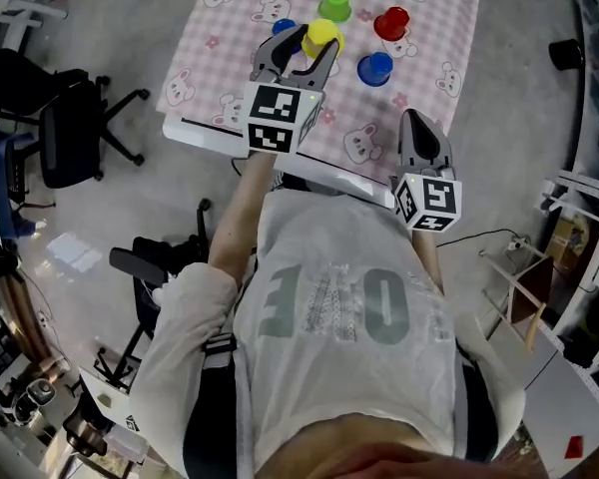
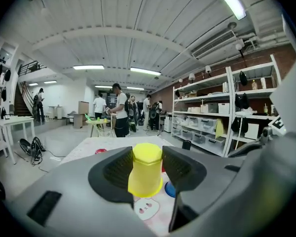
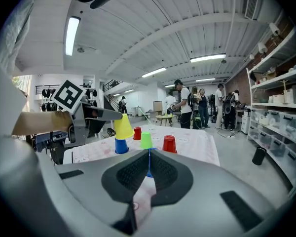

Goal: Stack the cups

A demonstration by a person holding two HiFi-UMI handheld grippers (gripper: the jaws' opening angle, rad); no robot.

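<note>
while the head view looks down, the left gripper [image 1: 309, 44] pinches the yellow cup [image 1: 322, 34] above the bunny-print table [image 1: 205, 68], close beside a blue cup [image 1: 284, 26]. the right gripper [image 1: 411, 118] waits at the near edge, and the second blue cup [image 1: 375, 68], a green cup [image 1: 334, 4] and two red ones stand apart.

over to the left gripper view: the left gripper [image 2: 145, 158] has both pads pressed on the yellow cup [image 2: 145, 174]. it's upside down, closed base up, mouth towards the cloth, long axis near upright.

right gripper view now: the right gripper [image 3: 149, 163] has its jaws pressed almost together on nothing. from here the yellow cup [image 3: 122, 126] hangs right over the blue cup [image 3: 121, 145], though i can't tell whether they touch.

likely the placing step. best done by keeping that axis plumb, centring the rim over the blue cup's base, lowering straight, and letting go only once it's seated.
</note>
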